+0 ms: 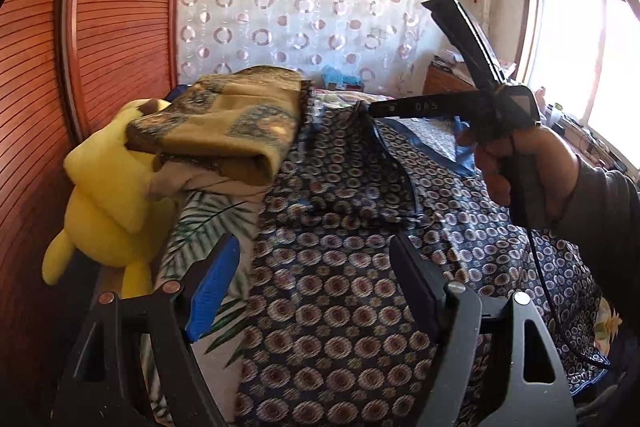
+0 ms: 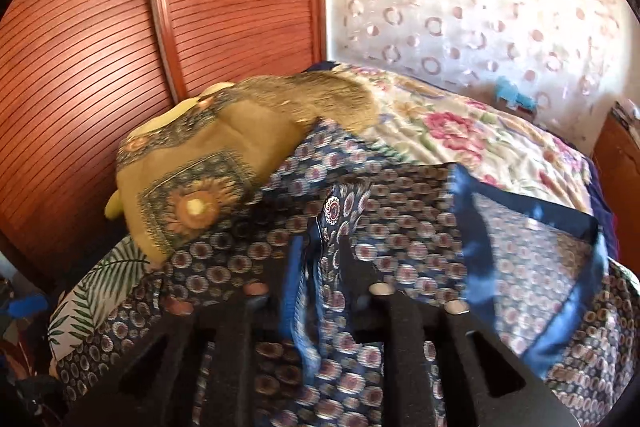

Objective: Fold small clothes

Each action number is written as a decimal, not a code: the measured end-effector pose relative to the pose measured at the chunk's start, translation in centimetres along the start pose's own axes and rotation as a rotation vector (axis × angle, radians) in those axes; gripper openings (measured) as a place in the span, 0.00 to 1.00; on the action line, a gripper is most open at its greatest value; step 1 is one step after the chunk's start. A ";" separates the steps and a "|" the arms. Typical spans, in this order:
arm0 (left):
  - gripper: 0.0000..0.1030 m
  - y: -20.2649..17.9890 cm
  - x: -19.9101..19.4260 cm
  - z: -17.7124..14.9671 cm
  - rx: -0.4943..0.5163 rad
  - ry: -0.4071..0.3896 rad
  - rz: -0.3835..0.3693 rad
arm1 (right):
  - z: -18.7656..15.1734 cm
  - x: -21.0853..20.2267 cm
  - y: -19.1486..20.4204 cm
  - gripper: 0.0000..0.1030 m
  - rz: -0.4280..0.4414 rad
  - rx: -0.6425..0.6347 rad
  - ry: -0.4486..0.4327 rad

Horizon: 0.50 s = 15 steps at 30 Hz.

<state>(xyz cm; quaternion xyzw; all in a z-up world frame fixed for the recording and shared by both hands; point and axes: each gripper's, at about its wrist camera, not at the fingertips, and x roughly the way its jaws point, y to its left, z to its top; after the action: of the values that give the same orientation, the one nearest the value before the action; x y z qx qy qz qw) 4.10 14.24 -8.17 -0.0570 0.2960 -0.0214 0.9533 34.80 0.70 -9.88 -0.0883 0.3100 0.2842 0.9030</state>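
A dark blue garment with a ring pattern [image 1: 340, 267] lies spread over the bed. My left gripper [image 1: 316, 271] is open just above its near part, empty. In the left wrist view my right gripper [image 1: 370, 108] is held by a hand further back, shut on a fold of the garment and lifting it. In the right wrist view the pinched fold [image 2: 332, 227] stands up between my right gripper's [image 2: 324, 259] fingers, and a flap with a blue satin hem [image 2: 532, 211] hangs to the right.
A folded mustard blanket [image 1: 224, 123] sits on a yellow plush toy [image 1: 108, 195] at the bed's left edge, by the wooden louvred wardrobe [image 1: 80, 67]. A floral quilt [image 2: 460, 131] covers the far bed. A window [image 1: 580, 39] is at right.
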 end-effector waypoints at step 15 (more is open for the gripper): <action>0.76 -7.4 6.1 3.0 0.132 0.087 -0.102 | -9.7 -11.3 -7.0 0.61 -0.118 0.079 0.050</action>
<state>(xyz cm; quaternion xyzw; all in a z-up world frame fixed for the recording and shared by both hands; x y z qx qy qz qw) 10.81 6.69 -8.21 -0.0082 0.3317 -0.0917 0.9389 26.51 -13.51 -10.76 -0.0777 0.3378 0.2158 0.9129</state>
